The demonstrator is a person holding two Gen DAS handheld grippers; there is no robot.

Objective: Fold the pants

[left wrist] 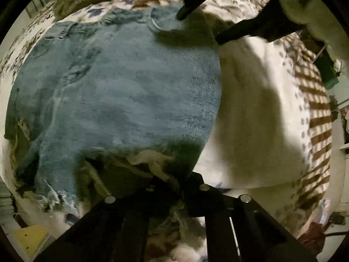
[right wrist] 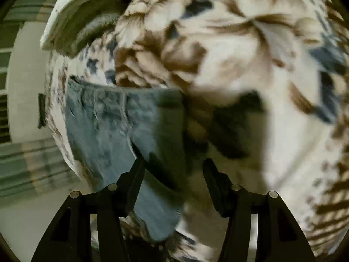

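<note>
The pants are light blue denim (left wrist: pixel 122 91) with frayed, torn hems, lying folded on a floral bed cover. My left gripper (left wrist: pixel 174 183) is shut on the frayed near edge of the pants. My right gripper (right wrist: pixel 173 163) is open, its fingers apart just above the pants' right edge (right wrist: pixel 122 131), holding nothing. In the left wrist view the right gripper (left wrist: pixel 200 24) shows at the top, open, over the far corner of the pants.
The bed cover (right wrist: pixel 229 54) is cream with brown and blue flowers and a striped border (left wrist: pixel 316 100). A pale pillow or blanket (right wrist: pixel 82 6) lies at the far left. The floor (right wrist: pixel 26 76) lies beyond the bed's left edge.
</note>
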